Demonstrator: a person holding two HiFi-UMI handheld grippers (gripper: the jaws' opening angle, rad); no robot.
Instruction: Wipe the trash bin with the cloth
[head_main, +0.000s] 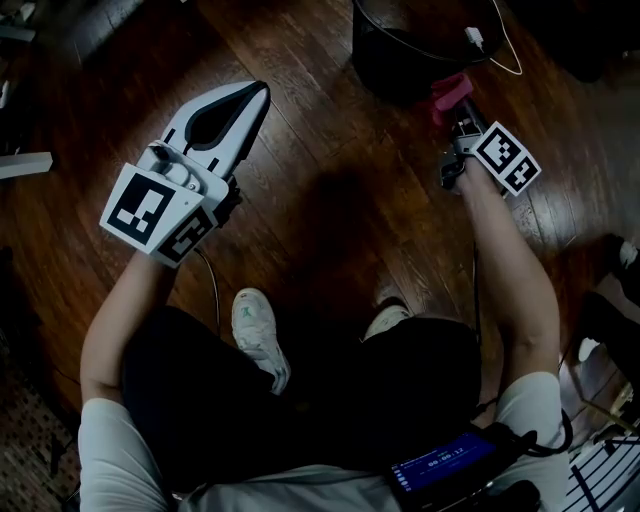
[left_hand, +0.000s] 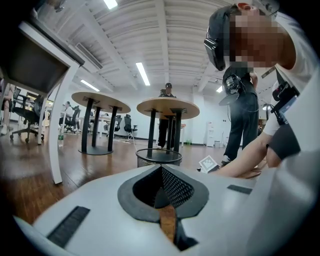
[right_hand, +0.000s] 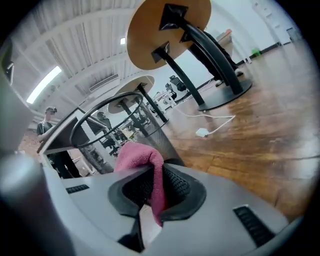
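A black wire-mesh trash bin (head_main: 395, 45) stands on the wood floor at the top of the head view. My right gripper (head_main: 456, 108) is just beside its near wall, shut on a pink cloth (head_main: 449, 91). In the right gripper view the cloth (right_hand: 142, 157) bulges out between the jaws, with the bin (right_hand: 125, 120) directly ahead. Well to the left of the bin, my left gripper (head_main: 256, 94) is held above the floor, shut and holding nothing. From the left gripper (left_hand: 161, 170) view the bin (left_hand: 159, 157) stands some way ahead.
A white cable with a charger (head_main: 476, 38) lies on the floor by the bin. Round pedestal tables (left_hand: 167, 107) stand beyond it, and a white desk leg (left_hand: 61, 131) is at the left. My shoes (head_main: 258, 332) rest on the floor below the grippers.
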